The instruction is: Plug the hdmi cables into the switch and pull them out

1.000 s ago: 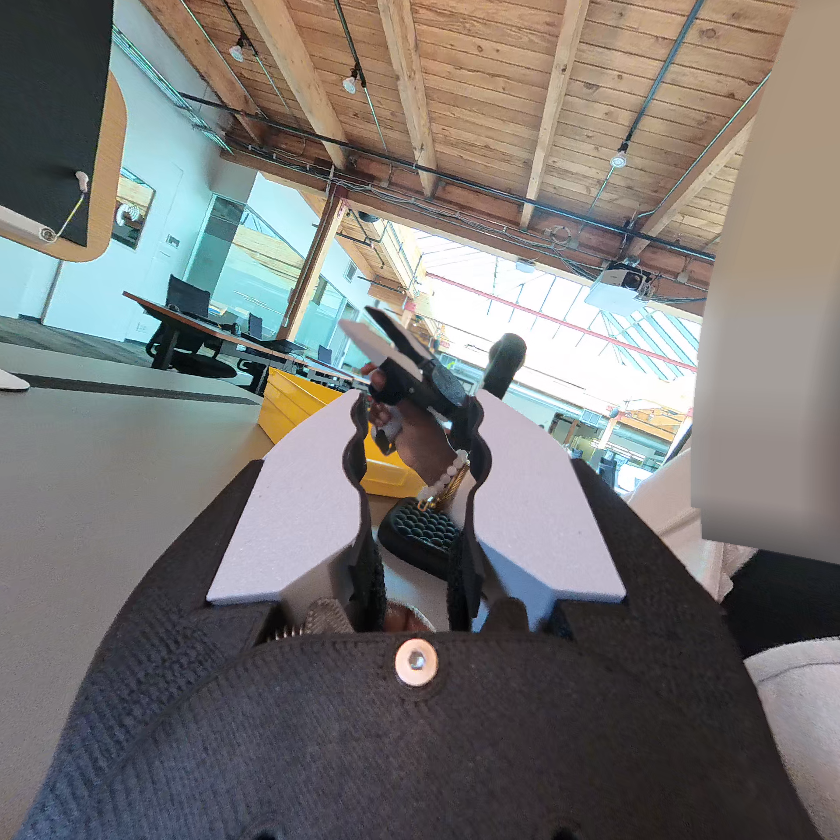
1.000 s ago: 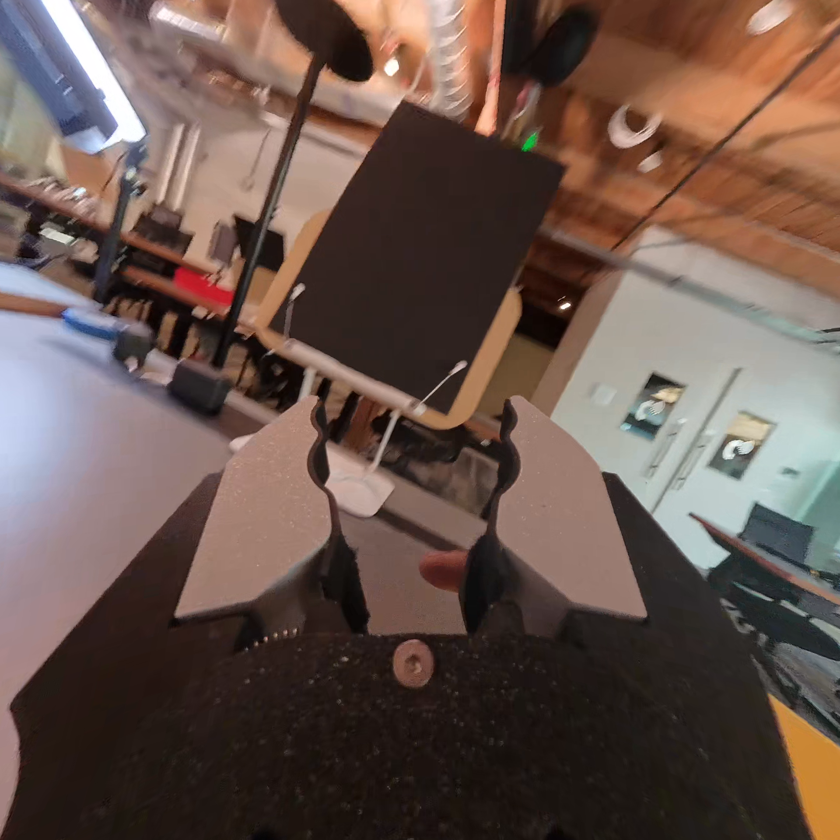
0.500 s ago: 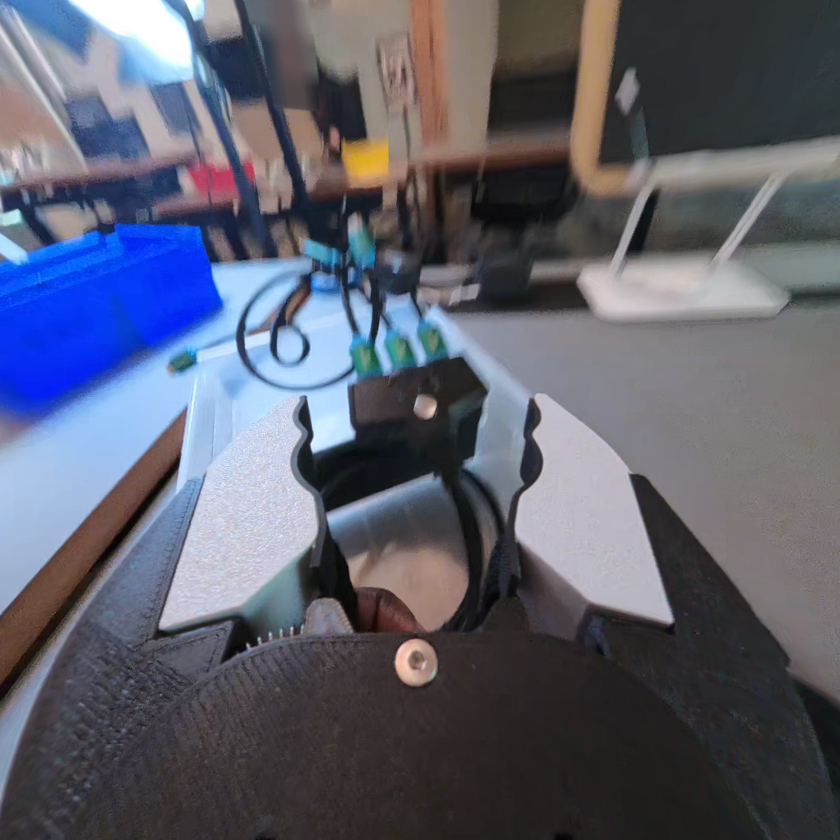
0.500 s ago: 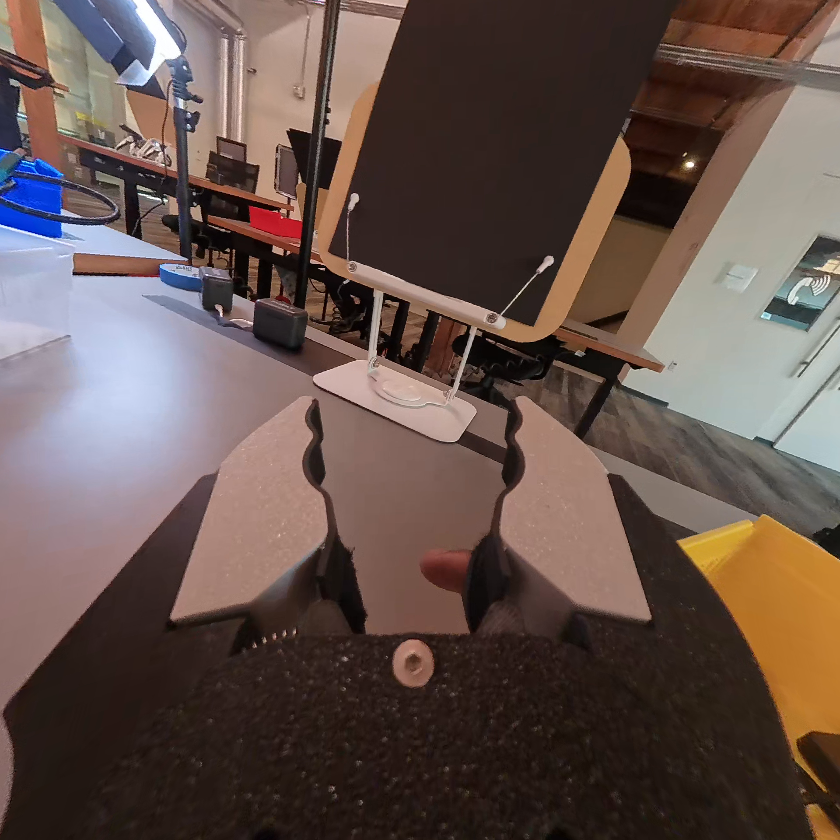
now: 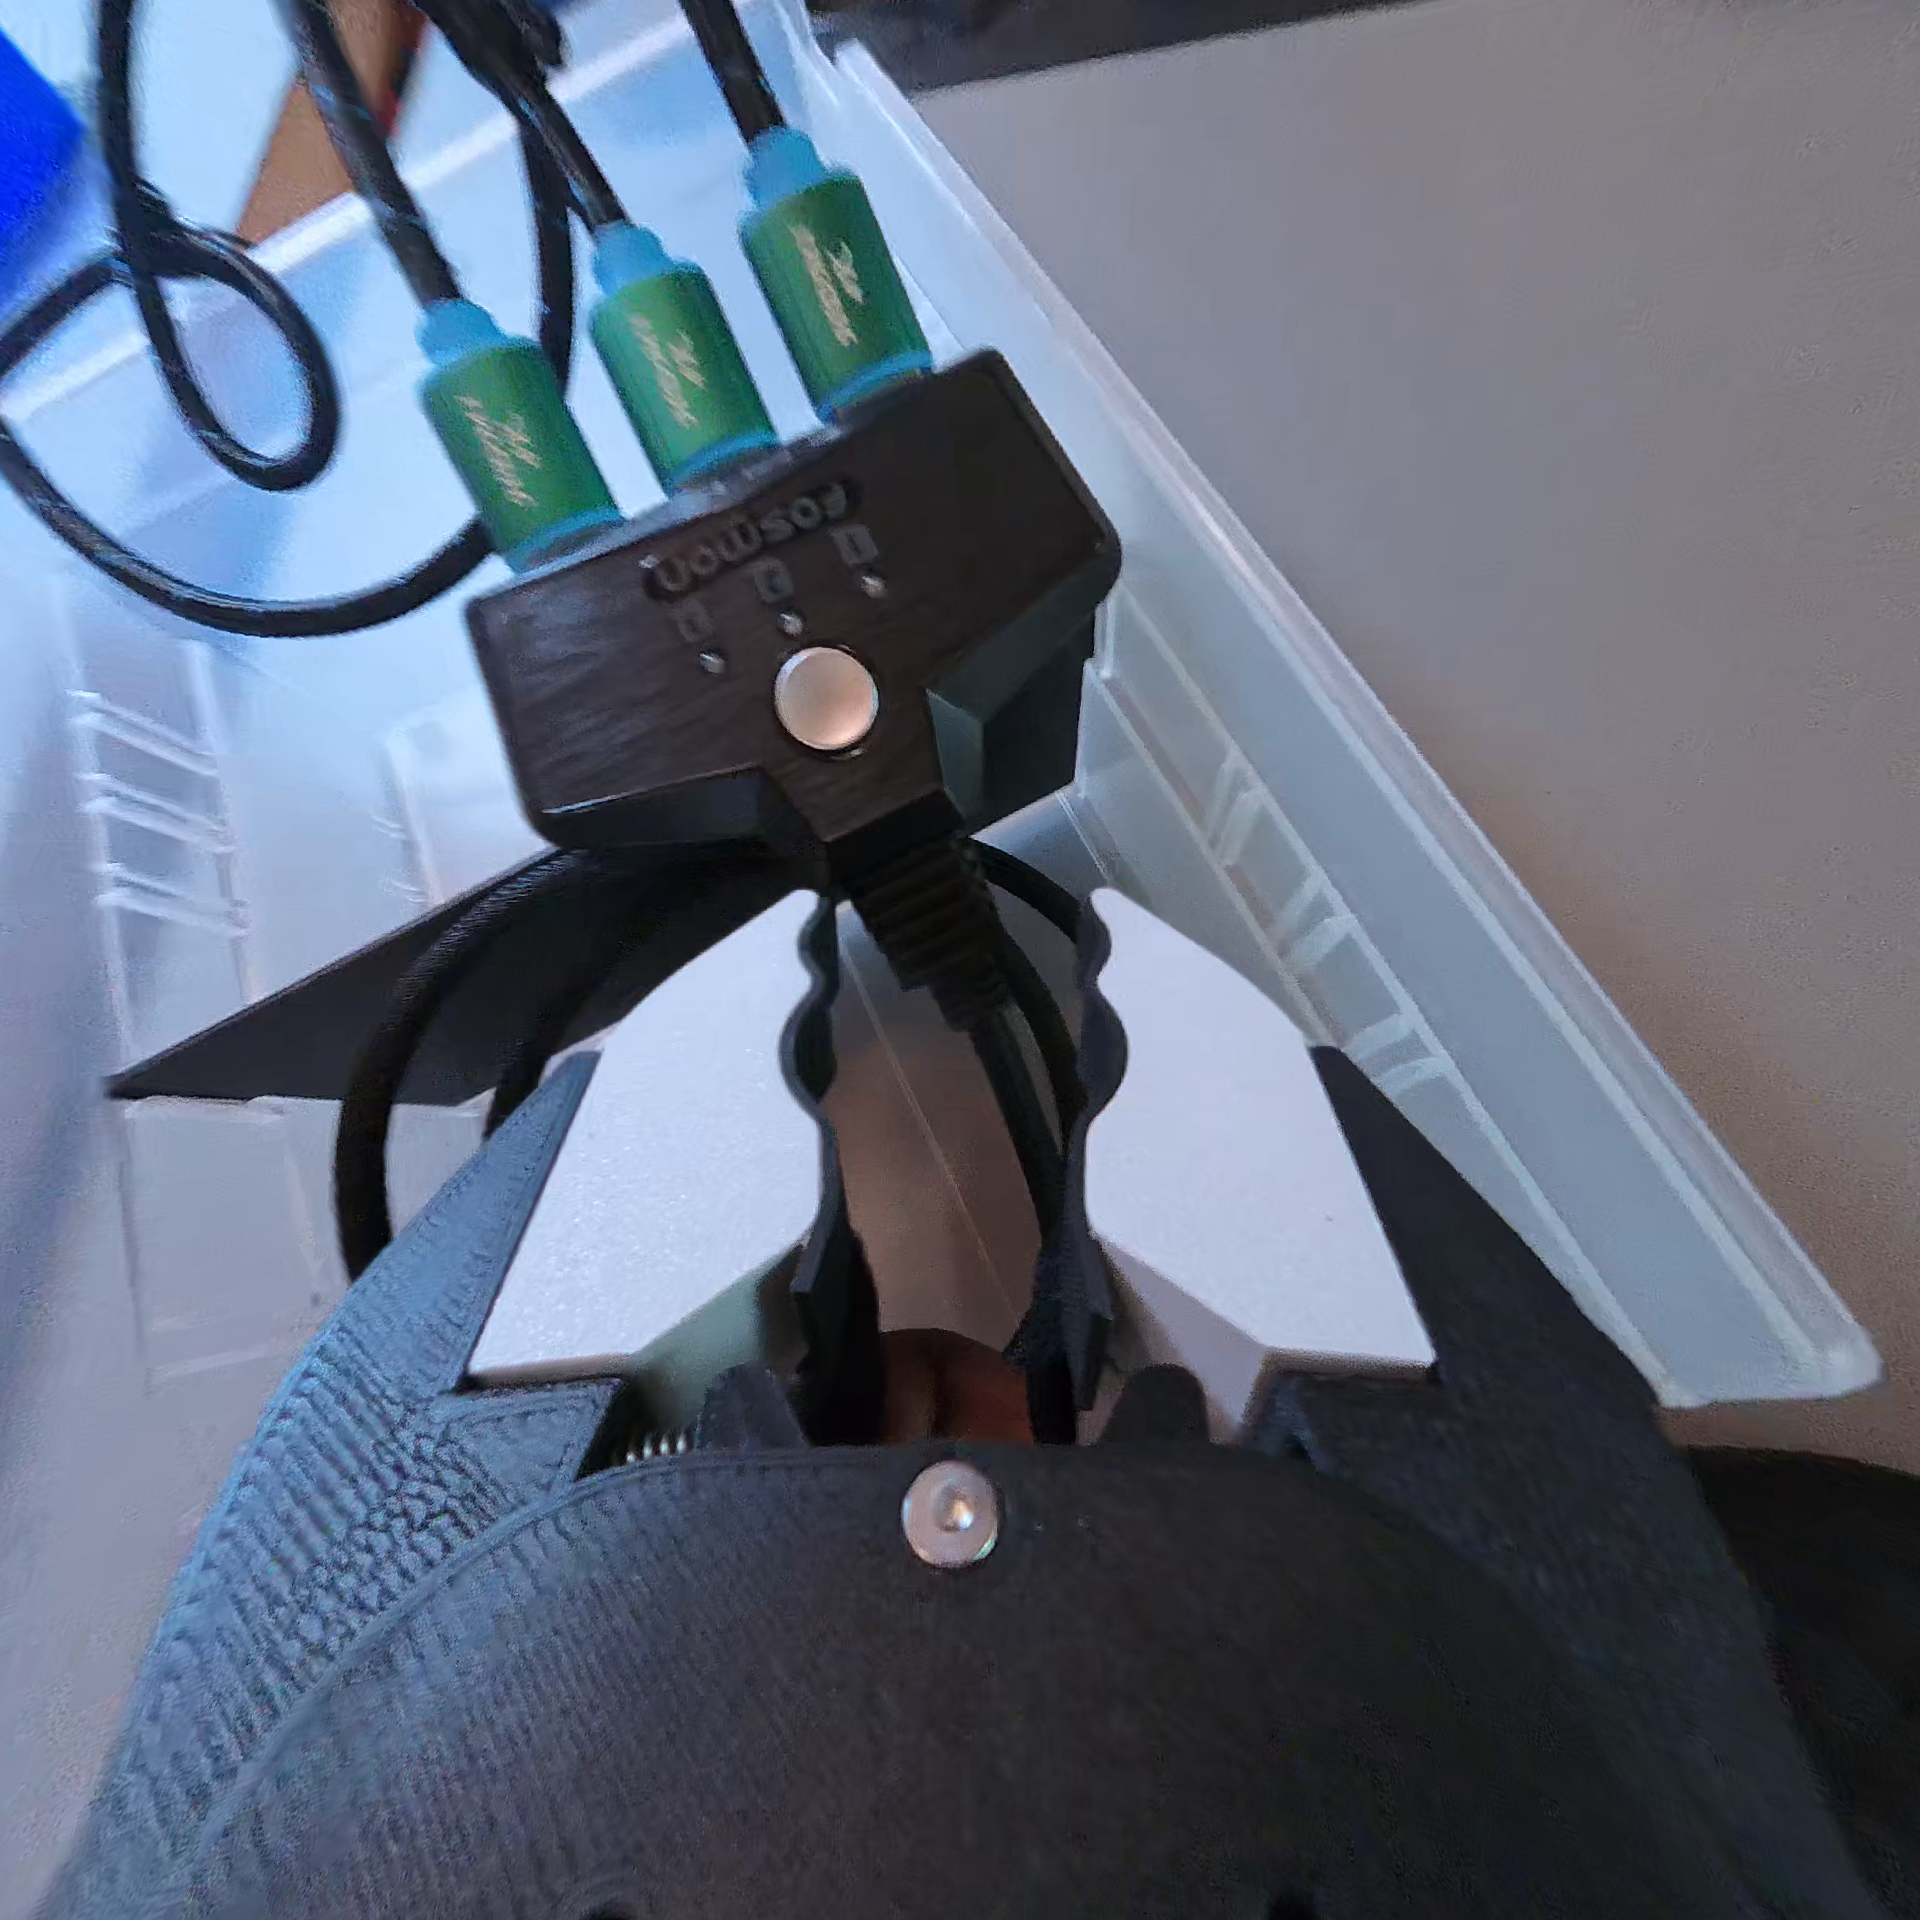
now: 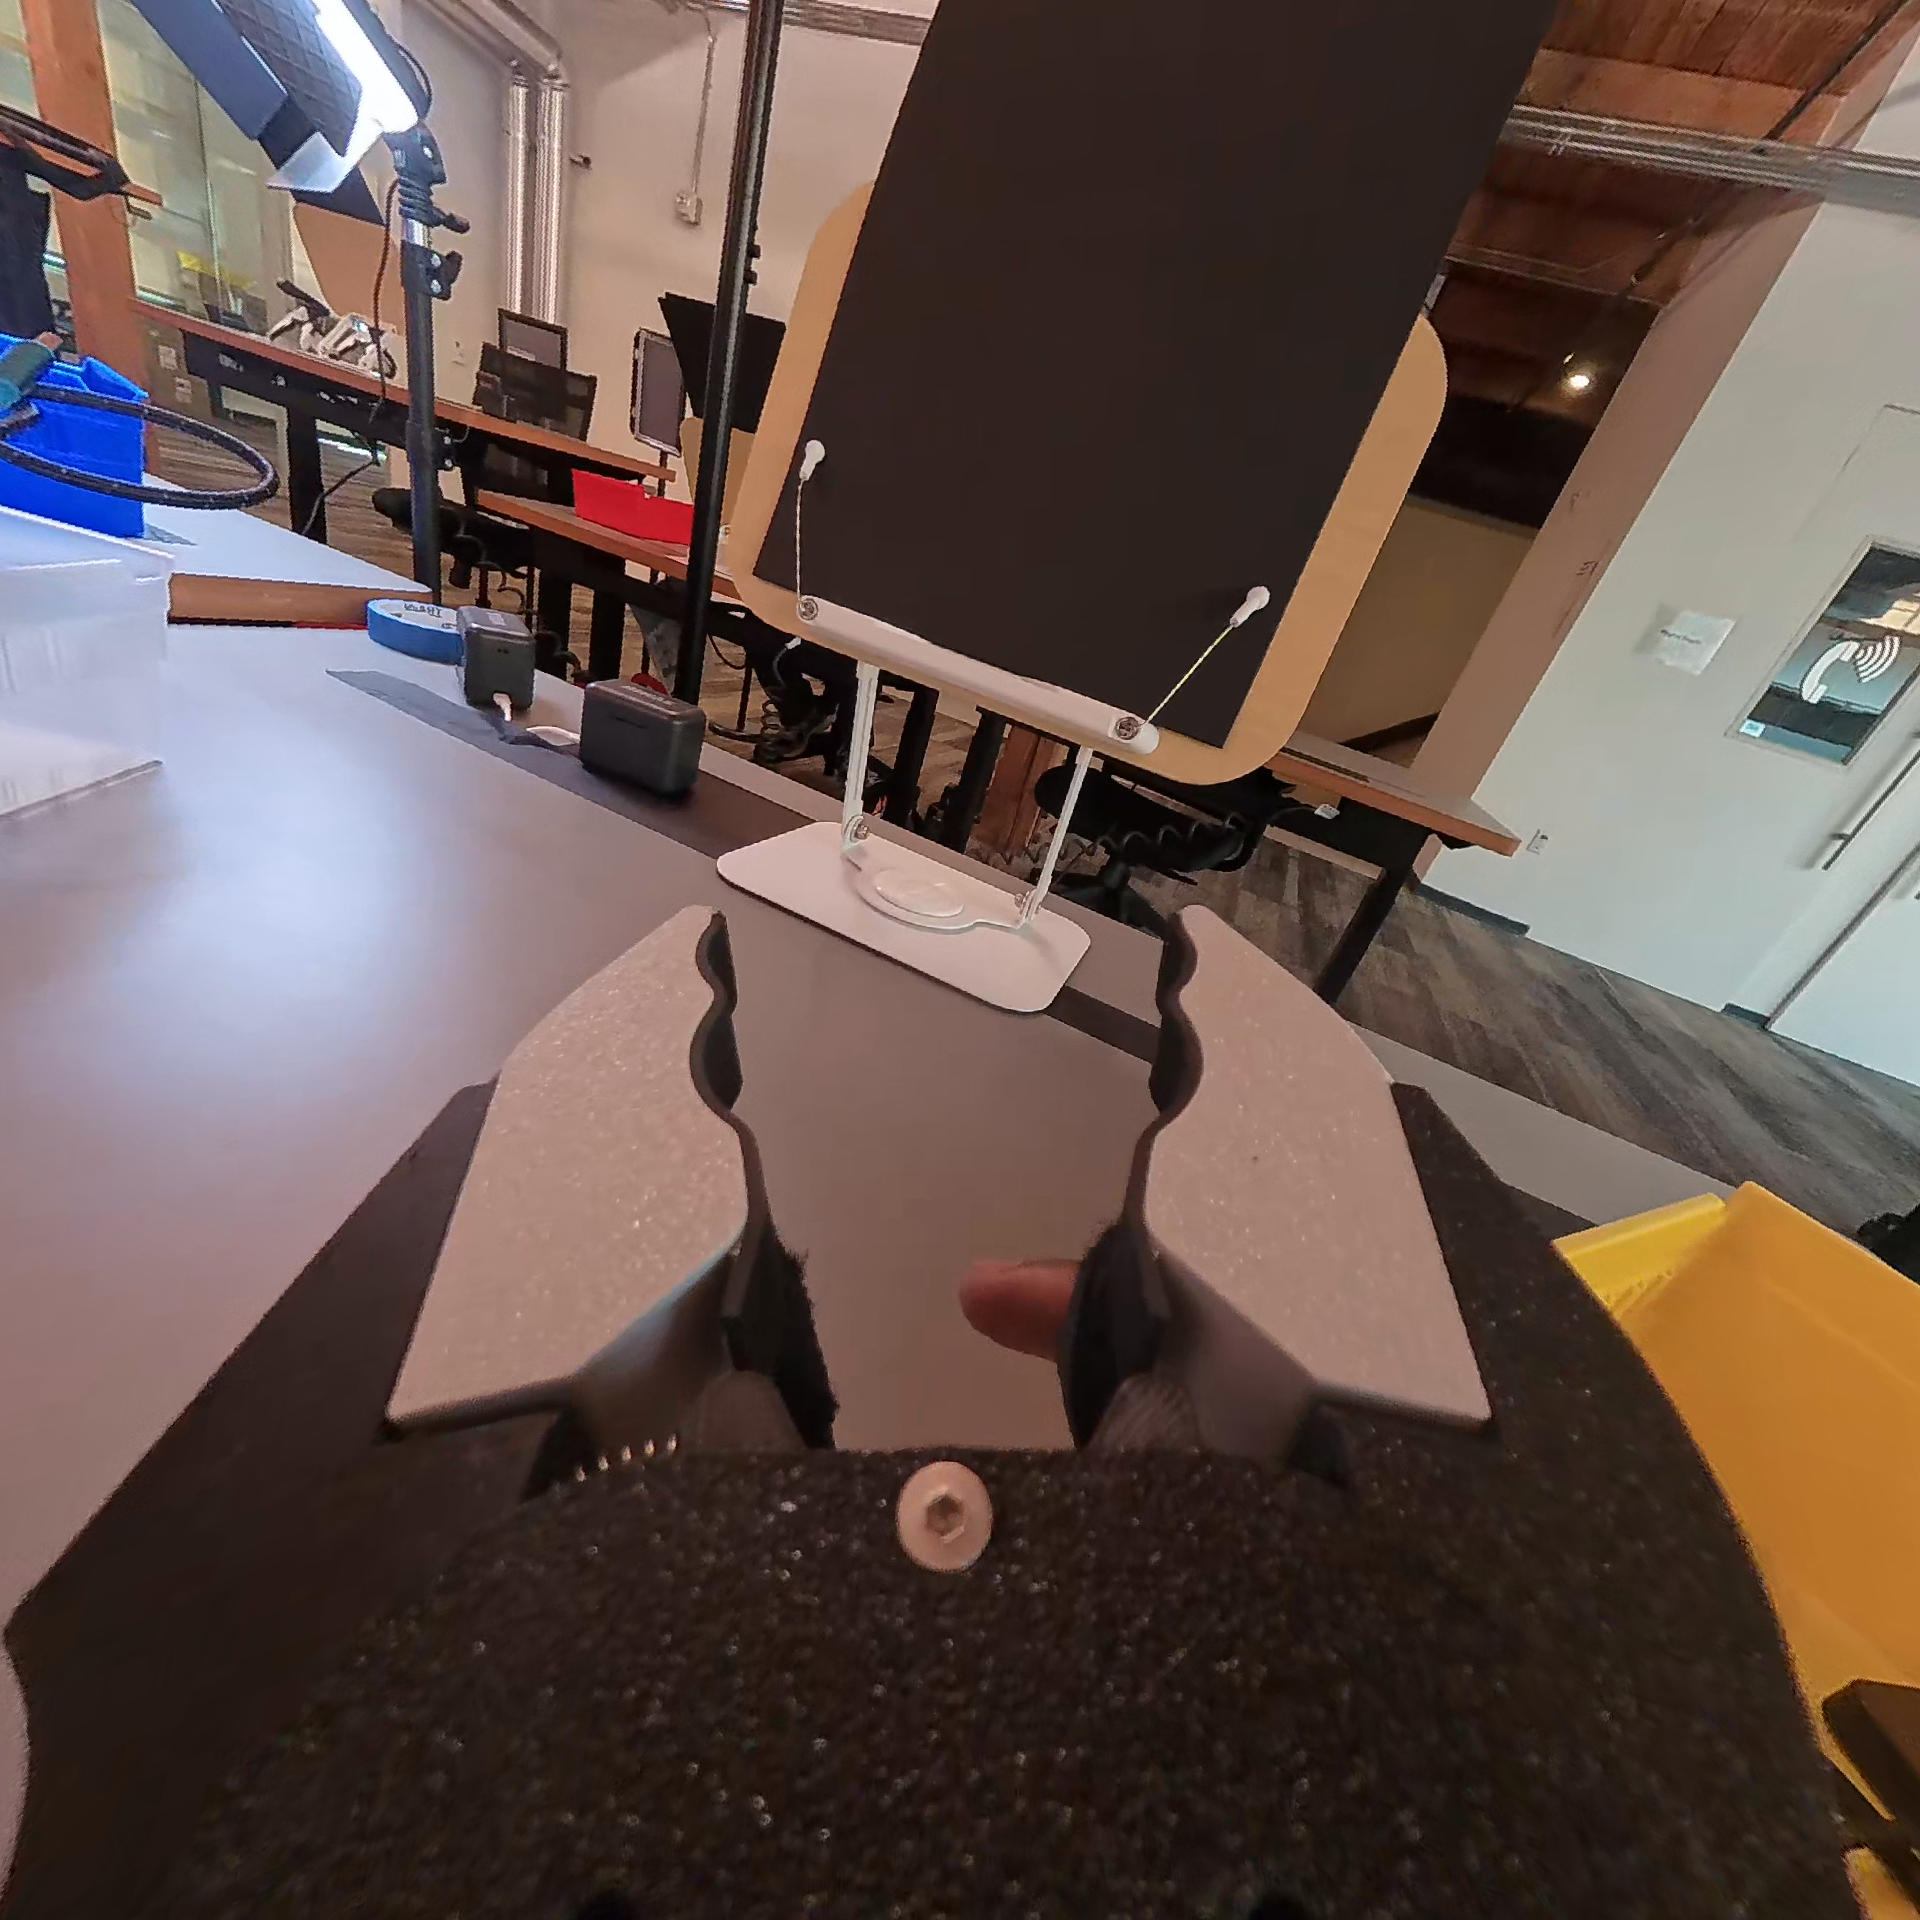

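Just ahead of the left gripper (image 5: 951, 945), at twelve o'clock from its fingertips, the black switch (image 5: 790, 634) sits propped on a dark wedge inside a clear plastic bin (image 5: 1351, 883), its round silver button (image 5: 827, 698) facing the camera. Three hdmi cables with green plugs (image 5: 681, 384) stand side by side in its far edge, from eleven to one o'clock, all seated in their ports; their black leads (image 5: 260, 416) loop away toward ten o'clock over the bin floor. The switch's own ribbed pigtail cable (image 5: 940, 935) runs down toward six o'clock and passes between the left fingers, which are spread apart with a clear gap and grip nothing; the cable lies close to the right-hand finger, though whether it touches cannot be told. The right gripper (image 6: 940, 997) hovers low over the grey table (image 6: 260, 935), its fingers wide apart and empty, with a person's fingertip (image 6: 1013, 1304) showing at the base of the gap. At twelve o'clock from it stands a black panel on a white stand (image 6: 904, 914); at ten o'clock lie a roll of blue tape (image 6: 410, 629) and two small dark boxes (image 6: 639, 738). A yellow bin (image 6: 1745, 1382) sits at four o'clock.
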### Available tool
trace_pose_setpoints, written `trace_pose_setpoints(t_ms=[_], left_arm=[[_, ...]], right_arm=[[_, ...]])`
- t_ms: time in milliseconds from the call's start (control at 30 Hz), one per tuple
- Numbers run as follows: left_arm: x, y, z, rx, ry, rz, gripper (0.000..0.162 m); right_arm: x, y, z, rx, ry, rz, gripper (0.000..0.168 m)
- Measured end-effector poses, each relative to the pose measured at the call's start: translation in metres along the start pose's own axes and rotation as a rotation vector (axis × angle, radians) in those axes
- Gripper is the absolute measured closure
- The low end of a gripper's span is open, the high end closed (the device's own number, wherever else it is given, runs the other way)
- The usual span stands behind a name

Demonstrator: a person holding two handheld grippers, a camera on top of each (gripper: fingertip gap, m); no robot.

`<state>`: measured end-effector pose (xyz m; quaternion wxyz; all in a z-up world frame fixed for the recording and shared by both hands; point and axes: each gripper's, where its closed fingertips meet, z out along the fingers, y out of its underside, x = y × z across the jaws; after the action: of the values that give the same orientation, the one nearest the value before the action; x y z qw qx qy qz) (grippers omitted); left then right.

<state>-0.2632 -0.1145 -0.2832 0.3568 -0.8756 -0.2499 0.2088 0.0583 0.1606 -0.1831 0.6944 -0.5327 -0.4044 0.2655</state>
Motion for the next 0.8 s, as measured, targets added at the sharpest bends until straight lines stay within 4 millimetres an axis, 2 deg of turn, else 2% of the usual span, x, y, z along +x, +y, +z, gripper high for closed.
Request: trace_pose_setpoints(t_ms=[133, 300, 400, 467, 533, 633, 800], left_arm=[[-0.002, 0.008, 0.011, -0.047, -0.023, 0.012, 0.119], [-0.011, 0.007, 0.019, -0.072, -0.094, 0.034, 0.115], [-0.012, 0.008, 0.024, -0.096, -0.097, 0.068, 0.127], [-0.014, 0.007, 0.022, -0.086, -0.11, 0.069, 0.129], [-0.019, 0.001, 0.016, -0.027, -0.147, 0.075, 0.137], [-0.02, -0.013, -0.001, 0.134, -0.15, 0.07, 0.14], [-0.016, -0.024, -0.027, 0.326, -0.121, 0.074, 0.141]], right_arm=[[0.0, 0.003, 0.001, -0.011, 0.003, -0.012, 0.09], [-0.001, 0.005, 0.002, -0.021, -0.001, -0.023, 0.091], [-0.002, 0.005, 0.002, -0.023, -0.001, -0.037, 0.092], [-0.003, 0.005, 0.002, -0.022, -0.002, -0.049, 0.092], [-0.003, 0.005, 0.002, -0.021, -0.002, -0.059, 0.093], [-0.004, 0.007, 0.003, -0.026, -0.006, -0.066, 0.093], [-0.007, 0.01, 0.005, -0.038, -0.015, -0.08, 0.094]])
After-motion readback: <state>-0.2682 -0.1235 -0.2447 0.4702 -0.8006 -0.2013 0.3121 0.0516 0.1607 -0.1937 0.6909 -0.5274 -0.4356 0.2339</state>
